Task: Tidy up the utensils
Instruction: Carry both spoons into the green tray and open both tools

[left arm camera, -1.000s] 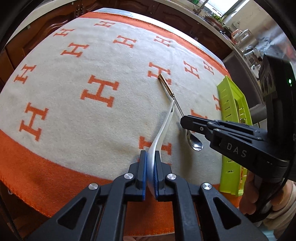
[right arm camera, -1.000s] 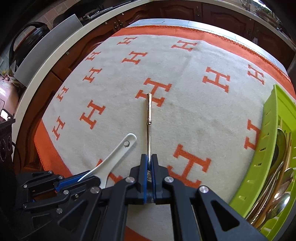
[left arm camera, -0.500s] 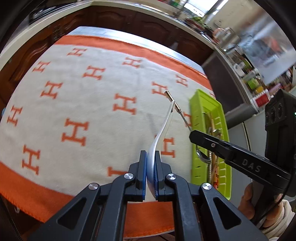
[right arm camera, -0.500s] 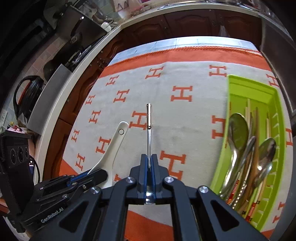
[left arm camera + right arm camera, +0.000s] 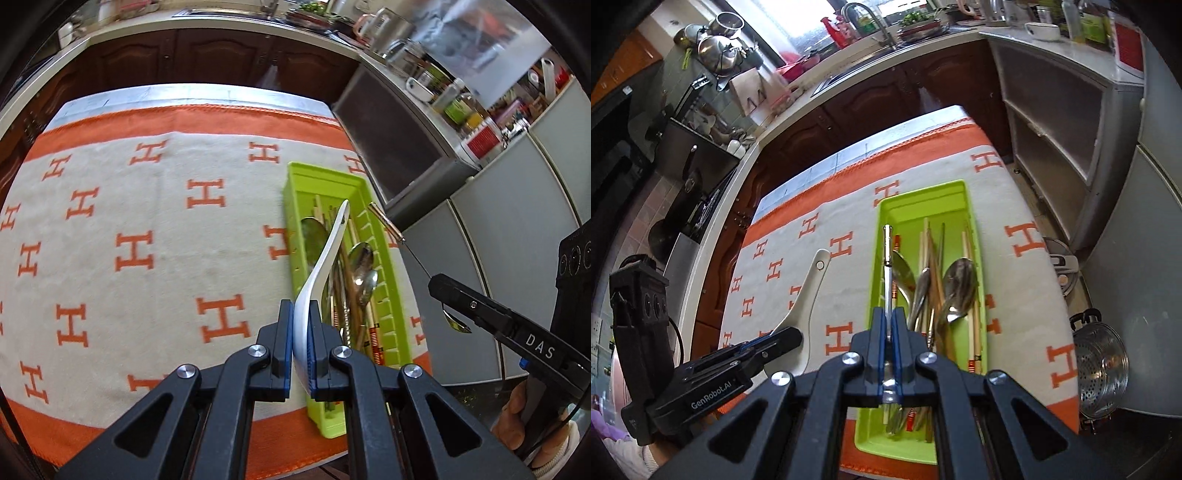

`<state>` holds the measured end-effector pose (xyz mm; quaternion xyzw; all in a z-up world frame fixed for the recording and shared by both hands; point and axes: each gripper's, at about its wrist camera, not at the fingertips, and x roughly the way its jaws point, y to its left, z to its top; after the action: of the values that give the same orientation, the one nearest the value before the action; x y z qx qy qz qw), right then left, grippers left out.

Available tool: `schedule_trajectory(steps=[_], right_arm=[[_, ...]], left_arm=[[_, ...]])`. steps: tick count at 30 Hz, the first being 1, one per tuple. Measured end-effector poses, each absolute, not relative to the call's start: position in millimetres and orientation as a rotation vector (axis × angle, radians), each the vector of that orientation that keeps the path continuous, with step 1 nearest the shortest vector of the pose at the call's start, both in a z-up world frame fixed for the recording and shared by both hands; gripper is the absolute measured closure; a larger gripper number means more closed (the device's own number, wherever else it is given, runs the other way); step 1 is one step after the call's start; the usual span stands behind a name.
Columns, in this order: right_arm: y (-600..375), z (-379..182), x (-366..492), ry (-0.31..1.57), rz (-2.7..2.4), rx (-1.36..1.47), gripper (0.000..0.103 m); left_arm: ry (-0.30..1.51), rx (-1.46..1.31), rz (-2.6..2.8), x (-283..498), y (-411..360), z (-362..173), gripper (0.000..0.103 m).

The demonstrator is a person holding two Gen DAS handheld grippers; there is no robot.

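Observation:
My left gripper is shut on a white ceramic spoon, held in the air with its handle pointing out over the green utensil tray. My right gripper is shut on a slim metal spoon with a gold handle tip, held above the left side of the green tray. The tray holds several metal spoons and wooden chopsticks. The right gripper with its metal spoon shows right of the tray in the left wrist view. The left gripper with the white spoon shows at the left in the right wrist view.
The tray lies on an orange and cream H-patterned cloth covering the table. Dark wooden cabinets stand beyond the table's far edge. A metal steamer pot and a cooker lid sit on the floor to the right.
Both grippers have lifted their spoons off the cloth and moved right, until both spoons hang over the green tray. Both stay shut.

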<state>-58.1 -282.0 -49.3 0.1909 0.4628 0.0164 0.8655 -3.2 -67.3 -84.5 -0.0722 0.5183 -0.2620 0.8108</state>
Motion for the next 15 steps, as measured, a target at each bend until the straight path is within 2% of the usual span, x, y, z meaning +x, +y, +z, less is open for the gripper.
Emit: schedule_trajectory(steps=[7,15], right_arm=[[-298.9,-45.6,-71.6,0.933,-0.019,0.421,0.1],[-299.1,-50.0,-68.5,0.931,-0.097,0.364,0.1]], left_arm=[[1.113,-0.103,-0.565,-7.2,-86.1,-76.7,0.099],[1.169,-0.07,-0.468,3.4,-92.5,-93.1,0.099]])
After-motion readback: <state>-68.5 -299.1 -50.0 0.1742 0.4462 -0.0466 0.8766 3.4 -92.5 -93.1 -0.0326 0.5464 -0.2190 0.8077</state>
